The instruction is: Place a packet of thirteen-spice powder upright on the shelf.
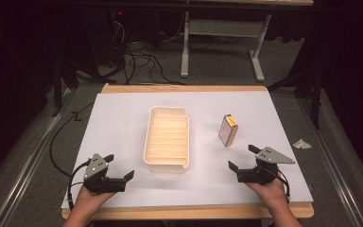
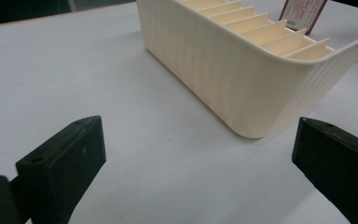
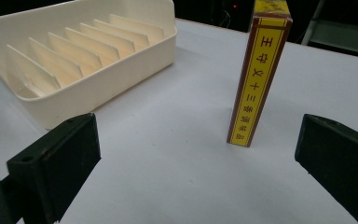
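One cream slotted tray [image 1: 167, 139], one upright box [image 1: 228, 130], perhaps playing cards. Left gripper [image 1: 122, 166] and right gripper [image 1: 240, 157] both gape wide, holding nothing.

Light falls from above onto the white table sheet [image 1: 123, 123], which reads bright with a faint violet cast, while the surrounding room sinks into near black. Shadows are soft and short. The high view is slightly grainy. In both gripper views the near jaws look soft, and the cream tray [image 2: 223, 70] glows evenly without glare.
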Tool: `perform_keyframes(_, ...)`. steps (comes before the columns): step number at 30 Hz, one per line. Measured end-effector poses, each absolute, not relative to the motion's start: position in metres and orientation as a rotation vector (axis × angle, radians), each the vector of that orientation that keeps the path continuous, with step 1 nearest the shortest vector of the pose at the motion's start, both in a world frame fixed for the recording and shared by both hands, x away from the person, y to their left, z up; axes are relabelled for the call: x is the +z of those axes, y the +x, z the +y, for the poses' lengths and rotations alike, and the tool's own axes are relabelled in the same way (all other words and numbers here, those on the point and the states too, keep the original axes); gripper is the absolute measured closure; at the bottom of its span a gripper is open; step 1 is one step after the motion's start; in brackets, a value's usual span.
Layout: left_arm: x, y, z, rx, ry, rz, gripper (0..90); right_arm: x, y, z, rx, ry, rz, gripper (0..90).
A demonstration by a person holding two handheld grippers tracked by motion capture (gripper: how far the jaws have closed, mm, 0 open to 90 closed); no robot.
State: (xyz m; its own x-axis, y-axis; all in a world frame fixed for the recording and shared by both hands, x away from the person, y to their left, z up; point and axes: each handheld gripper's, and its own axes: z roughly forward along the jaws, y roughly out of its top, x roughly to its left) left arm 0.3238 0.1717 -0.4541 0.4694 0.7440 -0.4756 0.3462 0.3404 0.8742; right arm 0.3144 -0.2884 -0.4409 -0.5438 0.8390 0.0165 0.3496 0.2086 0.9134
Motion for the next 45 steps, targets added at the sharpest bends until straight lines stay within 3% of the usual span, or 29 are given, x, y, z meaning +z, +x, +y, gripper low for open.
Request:
perform_keyframes(29, -0.456, 0.324, 0.169, 0.331, 1.266, 1.115, 2.6, -0.428, 0.323, -0.282, 1.324, 1.068, 1.948, 0.0)
perform_keyframes(45, -0.454, 0.322, 0.173, 0.334, 1.259, 1.109, 2.6, -0.414, 0.354, -0.278, 1.307, 1.143, 1.903, 0.0)
